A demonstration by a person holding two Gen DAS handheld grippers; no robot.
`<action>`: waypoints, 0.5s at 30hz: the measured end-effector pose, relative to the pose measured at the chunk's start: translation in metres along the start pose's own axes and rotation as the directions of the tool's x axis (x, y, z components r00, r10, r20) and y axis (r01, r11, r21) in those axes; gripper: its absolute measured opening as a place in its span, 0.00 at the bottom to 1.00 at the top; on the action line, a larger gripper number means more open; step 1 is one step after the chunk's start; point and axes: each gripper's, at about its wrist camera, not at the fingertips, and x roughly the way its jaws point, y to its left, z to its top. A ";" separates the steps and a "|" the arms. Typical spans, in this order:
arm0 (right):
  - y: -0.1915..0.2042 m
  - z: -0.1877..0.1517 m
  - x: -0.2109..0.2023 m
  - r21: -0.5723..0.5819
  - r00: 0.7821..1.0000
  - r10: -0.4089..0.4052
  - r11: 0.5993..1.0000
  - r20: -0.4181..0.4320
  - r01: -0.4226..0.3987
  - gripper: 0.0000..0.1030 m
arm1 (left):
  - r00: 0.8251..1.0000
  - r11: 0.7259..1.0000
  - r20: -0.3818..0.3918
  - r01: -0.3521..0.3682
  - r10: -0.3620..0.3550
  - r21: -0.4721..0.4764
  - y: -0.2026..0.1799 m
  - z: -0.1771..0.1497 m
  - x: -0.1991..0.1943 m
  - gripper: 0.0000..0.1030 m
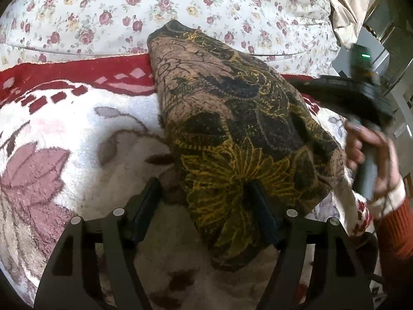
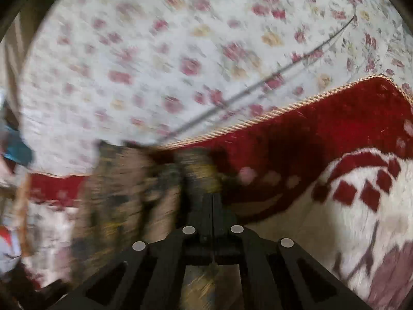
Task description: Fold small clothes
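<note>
in the left wrist view, the patterned garment, brown and black with yellow flowers, is lying as a long folded strip on the fleece blanket over the bed. its long axis is running from the lower centre of the frame up to the upper centre, where its far end is reaching the rose-print pillow. the left hand-held gripper is sitting at the near end with its fingers spread wide; the right finger is pressing on the cloth while the left finger is resting beside the strip on the blanket, so it is gripping nothing. at the right edge of the frame, the person's right hand is holding the other tool's handle alongside the strip's right border, tilted in toward the cloth.

in the right wrist view, heavily blurred, the right hand-held gripper is showing its fingers pressed together in the lower centre, with the garment bunching just ahead and to the left of the tips. whether cloth is pinched between them is impossible to tell. the left tool appears nearer the strip's near end, so the next fold probably is depending on lifting that end toward the far one.
</note>
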 end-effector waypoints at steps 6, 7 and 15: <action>0.041 -0.034 0.018 -0.082 0.988 0.054 0.994 -0.142 -0.066 0.40 | 1.000 1.000 -0.005 -0.003 0.003 -0.005 0.000 0.001 -0.001 0.70; 0.041 -0.036 0.018 -0.109 0.991 0.010 0.994 -0.137 -0.025 0.26 | 1.000 1.000 -0.016 0.007 -0.007 -0.015 0.001 0.001 -0.003 0.70; 0.025 -0.038 0.009 -0.151 0.990 -0.107 0.984 -0.094 0.092 0.09 | 0.999 0.999 -0.029 0.029 -0.030 -0.040 0.006 0.001 -0.004 0.77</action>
